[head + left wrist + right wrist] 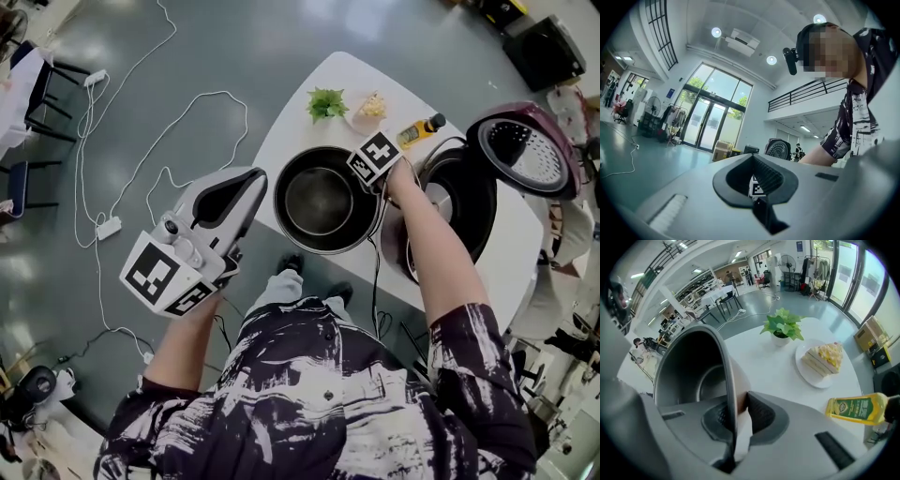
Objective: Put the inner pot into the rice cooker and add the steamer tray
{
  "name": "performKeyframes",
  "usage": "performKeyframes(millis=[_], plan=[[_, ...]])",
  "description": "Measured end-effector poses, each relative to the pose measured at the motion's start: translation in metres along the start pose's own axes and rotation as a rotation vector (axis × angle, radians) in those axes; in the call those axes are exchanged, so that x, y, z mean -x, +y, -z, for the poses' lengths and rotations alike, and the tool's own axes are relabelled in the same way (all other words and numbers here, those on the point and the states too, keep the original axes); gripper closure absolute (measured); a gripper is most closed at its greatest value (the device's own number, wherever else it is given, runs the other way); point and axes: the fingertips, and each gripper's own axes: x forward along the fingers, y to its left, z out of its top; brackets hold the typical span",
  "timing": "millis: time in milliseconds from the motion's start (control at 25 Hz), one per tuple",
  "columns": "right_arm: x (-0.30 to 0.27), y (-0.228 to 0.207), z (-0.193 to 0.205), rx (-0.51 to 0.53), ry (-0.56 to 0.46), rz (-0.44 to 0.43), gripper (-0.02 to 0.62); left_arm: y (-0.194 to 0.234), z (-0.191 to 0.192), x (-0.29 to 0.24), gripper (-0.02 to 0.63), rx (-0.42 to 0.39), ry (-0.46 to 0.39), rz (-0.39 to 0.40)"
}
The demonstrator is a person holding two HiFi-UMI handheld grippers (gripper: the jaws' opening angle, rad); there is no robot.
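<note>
Right gripper is clamped on the rim of the inner pot - one pad inside the wall, one outside, the thin edge running straight between them. From above, that gripper bites the pot's right-hand edge and points steeply down. The pot stands on the white table, to the left of this gripper and close to the table's near edge on my side.

Just to the right of the gripper the rice cooker stands open, its lid tipped back further right, so the dark mouth is uncovered. Beyond the gripper there is a stretch of bare table top, then a small green plant, a plate with a slice of cake and, further right, a yellow bottle lying on its side - none of them touching the pot.

My left gripper hangs off the table's edge, left of the pot, over grey floor strewn with white cables. Its jaws are together with nothing between them, and its tips lie just beside the pot's left rim; I cannot tell whether they touch it.
</note>
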Motion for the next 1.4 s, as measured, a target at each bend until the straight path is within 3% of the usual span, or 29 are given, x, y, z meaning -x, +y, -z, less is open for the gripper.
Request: performKeyframes(millis=[360,680,800,1040,1400], plan=[[0.064,0.009,-0.024,-0.138,-0.12,0.008,0.588,-0.025,-0.023,-0.009,0.601,-0.032,-0.032,0.058],[0.201,-0.001,-0.03,-0.209,-0.278,0.067,0.588,-0.069,-0.054,-0.038,0.601,-0.07,-0.095,0.166],[0.247,-0.016,0.001,-0.261,-0.309,0.111,0.588,-0.093,-0.057,-0.056,0.601,-0.072,-0.104,0.225],[0.312,-0.047,0.102,-0.408,-0.343,0.2,0.584,-0.146,-0.058,-0.092,0.601,-0.077,-0.099,0.346],[0.34,-0.087,0.244,-0.697,-0.446,0.251,0.584,-0.211,-0.046,-0.133,0.601,-0.09,-0.06,0.462]])
